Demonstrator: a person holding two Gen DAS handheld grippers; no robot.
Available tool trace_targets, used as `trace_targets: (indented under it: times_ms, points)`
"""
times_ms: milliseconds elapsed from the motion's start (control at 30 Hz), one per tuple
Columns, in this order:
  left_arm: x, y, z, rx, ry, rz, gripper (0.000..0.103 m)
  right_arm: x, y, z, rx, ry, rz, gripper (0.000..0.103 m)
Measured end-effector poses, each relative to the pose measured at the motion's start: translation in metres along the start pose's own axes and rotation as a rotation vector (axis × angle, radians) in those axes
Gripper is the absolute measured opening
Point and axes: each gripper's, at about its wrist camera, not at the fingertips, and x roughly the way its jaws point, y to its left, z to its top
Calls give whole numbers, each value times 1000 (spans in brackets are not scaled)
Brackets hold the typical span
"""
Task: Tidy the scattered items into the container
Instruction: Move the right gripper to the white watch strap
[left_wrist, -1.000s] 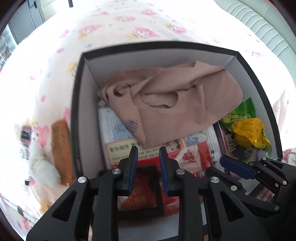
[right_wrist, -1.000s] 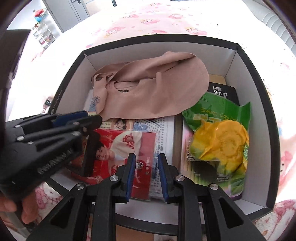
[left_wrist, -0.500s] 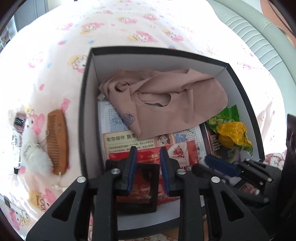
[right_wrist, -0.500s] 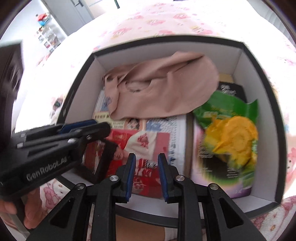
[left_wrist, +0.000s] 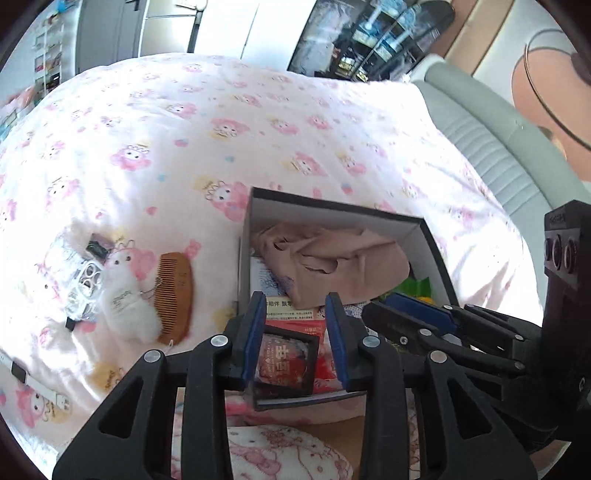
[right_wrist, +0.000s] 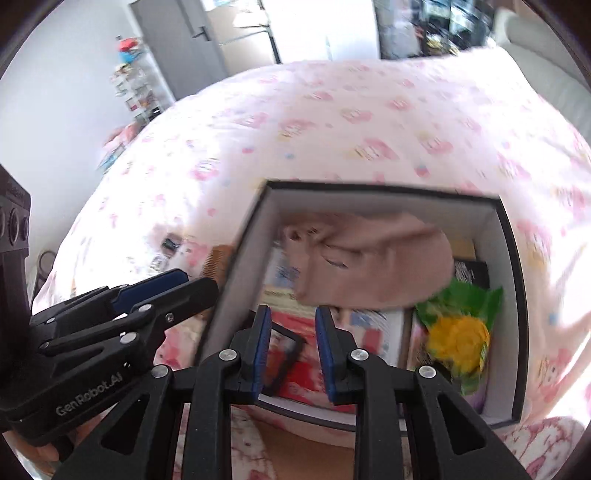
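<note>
The black-rimmed cardboard box (left_wrist: 432, 236) holds beige cloth (left_wrist: 332, 266) and snacks, but the brown wooden comb (left_wrist: 175, 291) and white plush toy (left_wrist: 123, 295) remain outside, both tongs parted, empty.

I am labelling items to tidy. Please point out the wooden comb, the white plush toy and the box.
wooden comb (left_wrist: 175, 295), left wrist view, middle of its body.
white plush toy (left_wrist: 123, 295), left wrist view, its belly.
box (left_wrist: 332, 210), left wrist view, far rim.

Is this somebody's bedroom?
Probably yes. A pink cartoon-print bedsheet covers a bed with a padded grey headboard, and a door stands behind.
</note>
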Motion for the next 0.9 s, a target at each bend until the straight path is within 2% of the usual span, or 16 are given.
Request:
trace_targets:
  times_ms: [67, 100, 133, 300, 433, 533, 667, 767, 900]
  points:
    - [-18, 23, 2, -64, -21, 15, 32, -12, 26, 9, -80, -4, 30, 21]
    - [-28, 35, 1, -95, -38, 27, 32, 9, 46, 17, -122, 4, 48, 21]
    - [-39, 48, -1, -129, -61, 37, 32, 5, 62, 21, -164, 12, 69, 21]
    - [-77, 121, -18, -319, -149, 102, 32, 16, 149, 35, -340, 70, 235, 21]
    - [-91, 178, -38, -448, -155, 182, 33, 52, 221, 37, -505, 190, 353, 21]
    - [-90, 215, -57, -532, -144, 219, 33, 93, 270, 34, -642, 332, 441, 21]
    - [-74, 261, -87, -664, -103, 239, 33, 135, 319, 13, -817, 494, 478, 21]
    - [-57, 290, -106, -745, -66, 233, 33, 165, 333, -8, -854, 603, 495, 21]
    - [-35, 314, -120, -794, -17, 232, 33, 200, 337, -32, -878, 678, 466, 21]
